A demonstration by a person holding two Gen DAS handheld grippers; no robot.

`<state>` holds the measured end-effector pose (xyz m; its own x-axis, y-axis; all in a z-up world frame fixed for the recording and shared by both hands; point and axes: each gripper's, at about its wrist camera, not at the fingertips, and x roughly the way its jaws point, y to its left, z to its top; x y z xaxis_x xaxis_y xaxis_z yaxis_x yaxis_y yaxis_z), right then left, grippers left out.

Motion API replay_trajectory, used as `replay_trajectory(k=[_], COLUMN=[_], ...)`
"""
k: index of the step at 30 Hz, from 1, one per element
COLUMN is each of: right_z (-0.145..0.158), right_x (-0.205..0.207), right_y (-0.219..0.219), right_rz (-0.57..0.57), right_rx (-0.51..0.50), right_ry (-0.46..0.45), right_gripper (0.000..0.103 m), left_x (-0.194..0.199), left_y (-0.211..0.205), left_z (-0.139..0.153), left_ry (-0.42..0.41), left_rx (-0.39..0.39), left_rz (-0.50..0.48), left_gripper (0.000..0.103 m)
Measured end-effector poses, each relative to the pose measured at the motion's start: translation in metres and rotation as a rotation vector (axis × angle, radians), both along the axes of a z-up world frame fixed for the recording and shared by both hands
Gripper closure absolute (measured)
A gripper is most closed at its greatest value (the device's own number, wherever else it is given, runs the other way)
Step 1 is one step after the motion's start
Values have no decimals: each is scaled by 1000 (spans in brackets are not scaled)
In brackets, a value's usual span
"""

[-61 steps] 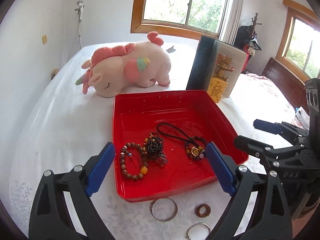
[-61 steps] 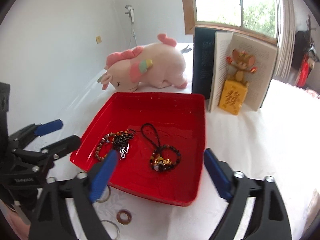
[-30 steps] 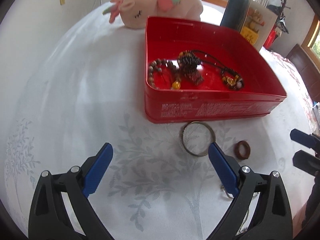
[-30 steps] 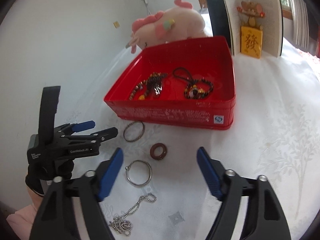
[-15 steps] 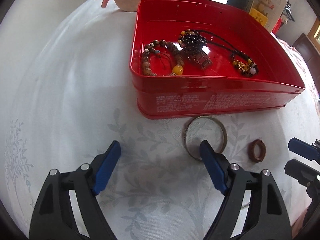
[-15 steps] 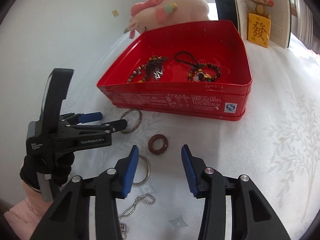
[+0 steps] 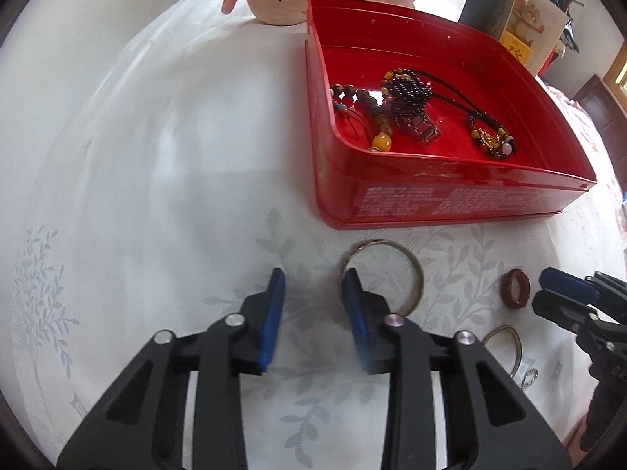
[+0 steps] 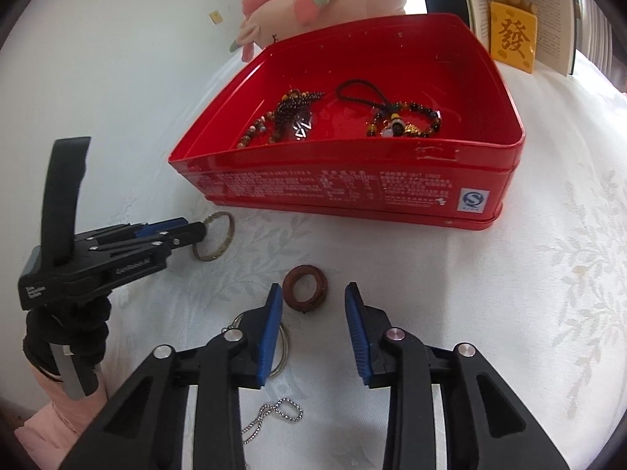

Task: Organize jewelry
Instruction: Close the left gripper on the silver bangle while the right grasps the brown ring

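On the white bedspread, the left tool is partly open, its right finger touching the near-left rim of the brass bangle, nothing gripped. The red tin holds beaded bracelets. The right tool, half-open and empty, flanks the brown wooden ring; beside it lie a silver hoop and ball chain.

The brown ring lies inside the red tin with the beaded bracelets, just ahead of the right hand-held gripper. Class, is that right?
Not quite. The brown ring lies on the white cloth outside the red tin, in front of its near wall. The beaded bracelets are in the tin, and the ring is just ahead of the right hand-held gripper. The right wrist view shows it.
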<state>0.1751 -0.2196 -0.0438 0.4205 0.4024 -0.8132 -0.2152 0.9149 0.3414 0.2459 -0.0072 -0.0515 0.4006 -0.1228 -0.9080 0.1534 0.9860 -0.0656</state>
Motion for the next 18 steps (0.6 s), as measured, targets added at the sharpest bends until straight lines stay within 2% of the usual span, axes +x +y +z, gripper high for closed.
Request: replay_trajectory(k=[7, 9, 11, 13, 15, 18], right_z=[-8, -10, -11, -11, -11, -10], right_x=[7, 9, 9, 8, 7, 5], right_y=[9, 12, 15, 15, 16, 15], right_rz=[6, 6, 1, 1, 5, 8], right_rx=[-35, -53, -88, -91, -98, -80], right_ry=[9, 8, -1, -5, -10, -11], right_gripper=[75, 80, 90, 92, 92, 93], left_x=[1, 1, -2, -5, -4, -5], left_y=[-2, -3, -3, -5, -5, -4], left_z=[-2, -3, -3, -2, -2, -2], left_ry=[-7, -15, -21, -27, -27, -20], left_rx=[6, 15, 22, 18, 5, -35], left_rz=[-15, -18, -17, -21, -24, -34], left_gripper=[74, 75, 76, 83, 100, 102])
